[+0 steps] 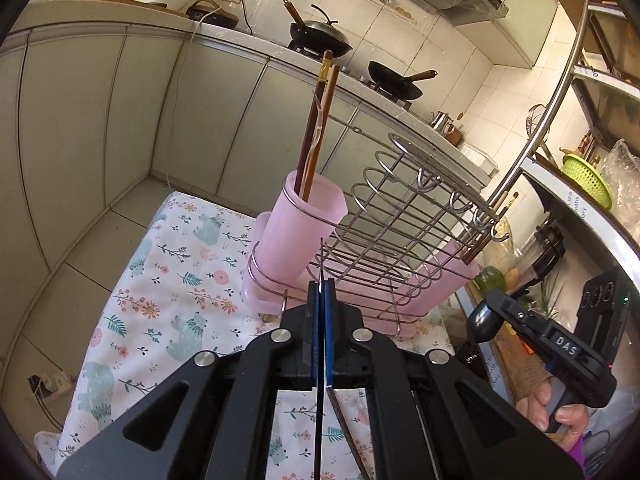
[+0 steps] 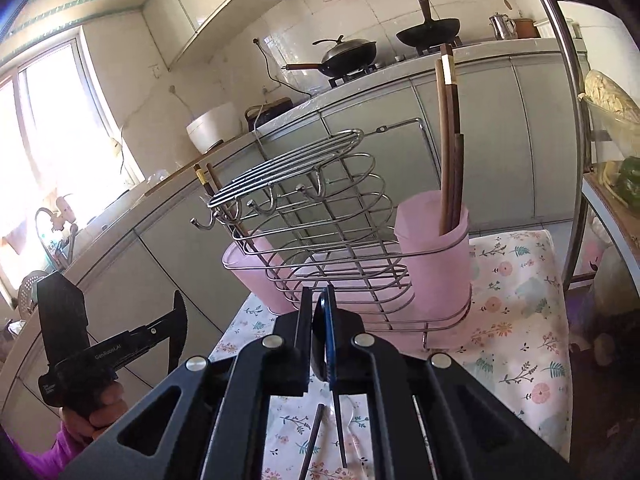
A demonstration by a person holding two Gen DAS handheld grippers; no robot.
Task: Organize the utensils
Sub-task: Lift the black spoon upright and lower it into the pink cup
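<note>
The left hand-held gripper is clenched on a thin chopstick, pointing to 12 o'clock near the pink cup. It looks light, stiff, slippery; mid-shaft hold suits. The right hand-held gripper is clenched on another.

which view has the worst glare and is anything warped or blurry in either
Right wrist view: the window at left is blown out white, washing out the sink area. Left wrist view: evenly lit, no glare. Both: fisheye bends the cabinets and darkens the corners; the wire rack stays sharp.
</note>
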